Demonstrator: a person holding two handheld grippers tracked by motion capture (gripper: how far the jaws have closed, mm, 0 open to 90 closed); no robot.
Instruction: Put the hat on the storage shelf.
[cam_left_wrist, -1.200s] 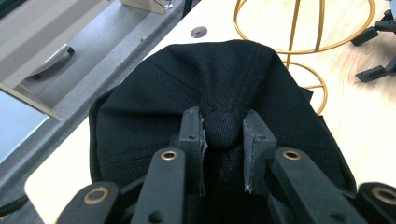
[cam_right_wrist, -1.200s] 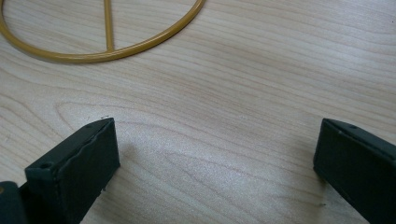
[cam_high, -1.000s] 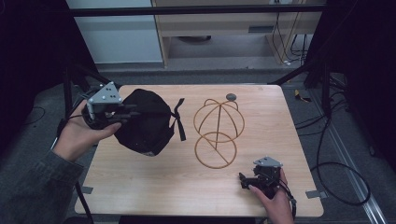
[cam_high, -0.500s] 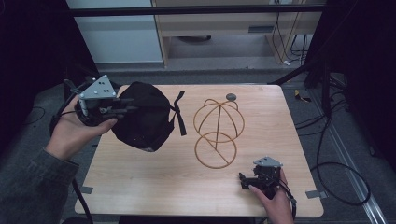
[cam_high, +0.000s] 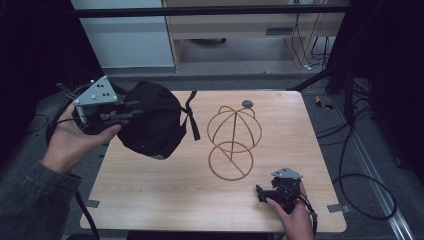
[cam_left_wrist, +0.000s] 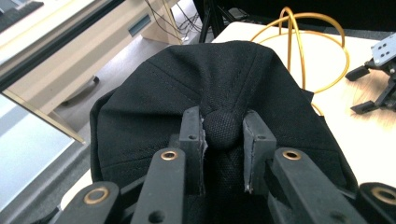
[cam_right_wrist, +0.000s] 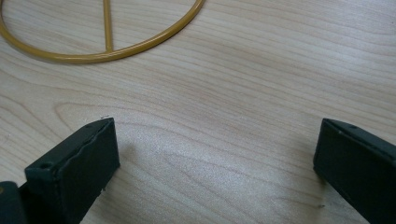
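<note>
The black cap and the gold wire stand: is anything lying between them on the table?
Only the cap's dangling strap hangs there; otherwise bare table up to the stand, per the high view.

The cap (cam_high: 152, 125) is black cloth, stitched in panels that meet at a round fabric button (cam_left_wrist: 222, 128) on the crown; it hangs off the table's left edge, crown turned toward the left gripper (cam_left_wrist: 223, 140), whose jaws pinch that button from both sides; the body sags below the grip — creased, not rounded out; a black strap (cam_high: 191, 112) dangles from its right side over the wood.

The stand (cam_high: 234, 135) is gold wire — a dome of crossed hoops above a flat ring base with one bar across it; it stands upright near the table's middle, just right of the cap, bare, apart from the cloth.
</note>
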